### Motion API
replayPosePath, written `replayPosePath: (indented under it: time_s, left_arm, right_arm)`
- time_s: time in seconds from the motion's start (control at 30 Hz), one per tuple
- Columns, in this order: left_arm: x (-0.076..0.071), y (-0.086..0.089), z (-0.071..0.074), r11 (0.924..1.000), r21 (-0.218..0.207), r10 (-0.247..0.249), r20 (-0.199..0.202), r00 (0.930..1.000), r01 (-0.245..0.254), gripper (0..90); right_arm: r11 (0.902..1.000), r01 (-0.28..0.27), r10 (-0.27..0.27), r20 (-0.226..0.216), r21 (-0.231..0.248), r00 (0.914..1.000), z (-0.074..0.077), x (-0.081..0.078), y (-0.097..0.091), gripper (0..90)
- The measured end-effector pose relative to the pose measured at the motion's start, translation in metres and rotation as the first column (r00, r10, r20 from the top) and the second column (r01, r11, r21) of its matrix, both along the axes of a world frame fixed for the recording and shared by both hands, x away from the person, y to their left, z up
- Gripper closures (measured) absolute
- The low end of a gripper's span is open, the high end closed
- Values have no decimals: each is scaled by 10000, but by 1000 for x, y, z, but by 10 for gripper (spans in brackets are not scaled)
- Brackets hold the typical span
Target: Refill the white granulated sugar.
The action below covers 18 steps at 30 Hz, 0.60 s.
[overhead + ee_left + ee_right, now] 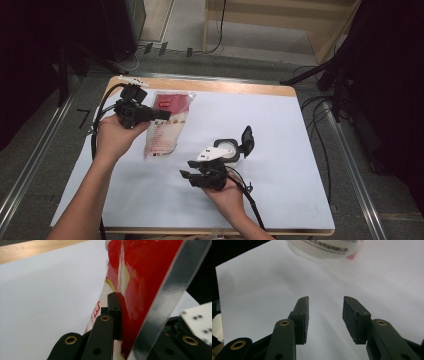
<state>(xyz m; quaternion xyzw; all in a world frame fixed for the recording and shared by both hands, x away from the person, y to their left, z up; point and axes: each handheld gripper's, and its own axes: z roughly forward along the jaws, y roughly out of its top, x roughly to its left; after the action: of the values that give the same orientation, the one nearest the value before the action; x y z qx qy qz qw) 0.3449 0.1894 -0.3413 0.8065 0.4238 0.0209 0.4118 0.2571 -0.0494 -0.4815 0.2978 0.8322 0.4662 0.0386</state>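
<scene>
Pouch point(167, 125), soft and slippery film; left gripper point(142, 114) fingers point(113, 312) pinch its stiffer red top seam; right gripper point(192, 176) fingers spread, empty.

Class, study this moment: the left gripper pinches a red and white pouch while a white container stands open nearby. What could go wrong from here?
1. The left gripper grips the pouch only at its edge; it may slip or sag.
2. The right gripper is open beside the white container, holding nothing, so a nudge might tip it.
</scene>
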Motion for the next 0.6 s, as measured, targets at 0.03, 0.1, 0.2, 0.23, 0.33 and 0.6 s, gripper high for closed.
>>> replayPosePath:
  time_s: [0.03,0.1,0.2,0.23,0.33,0.6]
  left_arm:
    - [3,0,-3,10000,-31,66,53,10000,-65,900]
    - [6,0,-8,9999,7,122,167,9998,-122,900]
    - [11,-1,-16,9998,94,167,397,9991,-171,900]
    - [12,-1,-20,9995,82,300,394,9988,-303,900]
    - [17,1,-31,9992,101,388,378,9985,-392,900]
    - [17,11,-44,9989,-158,456,478,9978,-449,900]
  right_arm:
    - [10000,-25,25,-5,-13,10000,1,0,1,570]
    - [9999,-104,104,102,-49,9999,1,-1,2,569]
    - [9998,-186,187,131,-83,9997,2,-2,4,566]
    - [9998,-193,194,122,-86,9997,2,-2,4,565]
    - [9998,-188,189,146,-82,9997,2,-2,3,563]
    - [9999,-115,115,148,-20,9998,4,-1,0,562]
